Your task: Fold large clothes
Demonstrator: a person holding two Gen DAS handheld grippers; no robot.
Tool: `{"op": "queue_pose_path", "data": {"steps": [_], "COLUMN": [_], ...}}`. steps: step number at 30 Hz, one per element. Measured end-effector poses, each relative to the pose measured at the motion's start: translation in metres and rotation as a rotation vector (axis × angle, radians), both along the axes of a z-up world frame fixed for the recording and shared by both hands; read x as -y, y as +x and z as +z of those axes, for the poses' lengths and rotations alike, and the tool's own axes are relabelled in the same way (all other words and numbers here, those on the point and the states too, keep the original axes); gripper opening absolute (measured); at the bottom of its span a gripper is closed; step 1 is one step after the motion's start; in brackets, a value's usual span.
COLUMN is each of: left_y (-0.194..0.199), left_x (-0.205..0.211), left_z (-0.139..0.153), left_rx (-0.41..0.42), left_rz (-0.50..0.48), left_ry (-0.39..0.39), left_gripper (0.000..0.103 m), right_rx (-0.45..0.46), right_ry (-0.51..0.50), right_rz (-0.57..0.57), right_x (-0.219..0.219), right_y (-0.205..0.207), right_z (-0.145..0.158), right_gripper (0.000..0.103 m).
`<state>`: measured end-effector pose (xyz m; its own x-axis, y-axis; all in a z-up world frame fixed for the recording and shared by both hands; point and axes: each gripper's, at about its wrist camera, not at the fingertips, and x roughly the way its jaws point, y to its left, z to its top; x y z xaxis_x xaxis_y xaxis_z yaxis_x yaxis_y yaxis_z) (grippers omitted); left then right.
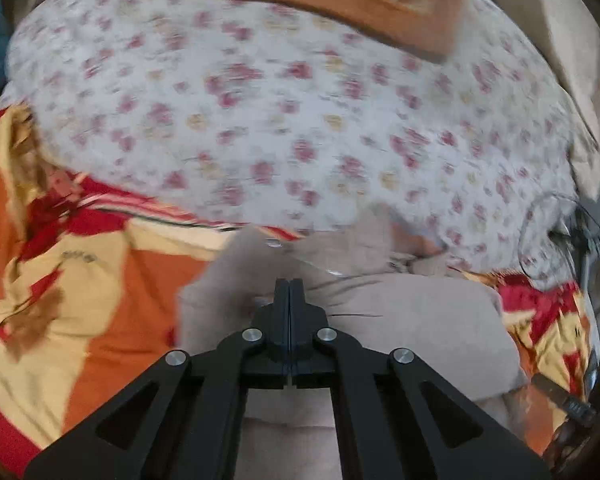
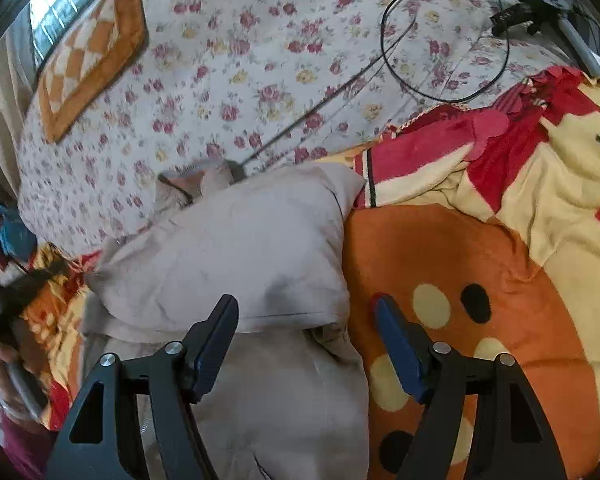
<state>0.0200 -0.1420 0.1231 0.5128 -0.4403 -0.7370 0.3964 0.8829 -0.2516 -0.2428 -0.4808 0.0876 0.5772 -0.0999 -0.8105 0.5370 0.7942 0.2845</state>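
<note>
A large beige garment lies bunched on an orange, red and yellow blanket. My left gripper points down at it, jaws pressed together. No cloth shows between the pads. In the right wrist view the beige garment is folded over itself, with its lower part running toward the camera. My right gripper hangs open over the garment's right edge. The left finger is above the cloth and the right finger is above the blanket. Nothing is between them.
A white floral sheet covers the bed beyond the blanket. An orange checked cushion lies at its far left. A black cable loops across the sheet to black devices. A person's hand shows at the left edge.
</note>
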Motion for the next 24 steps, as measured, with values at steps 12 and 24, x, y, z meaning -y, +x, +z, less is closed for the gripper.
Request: {"op": "queue_pose_path", "data": {"steps": [12,24], "left_y": [-0.011,-0.014], "left_x": [0.007,0.030], "left_z": [-0.037,-0.020], "left_rx": [-0.136,-0.058], "left_rz": [0.022,-0.059], "left_ry": [-0.063,-0.005], "left_gripper": [0.083,0.012], "right_rx": [-0.008,0.002], "right_ry": [0.037,0.007], "right_rz": [-0.007,-0.025], "right_x": [0.004,0.009], "right_y": [0.007,0.005], "right_z": [-0.008,-0.009], "right_gripper": [0.074,0.073]}}
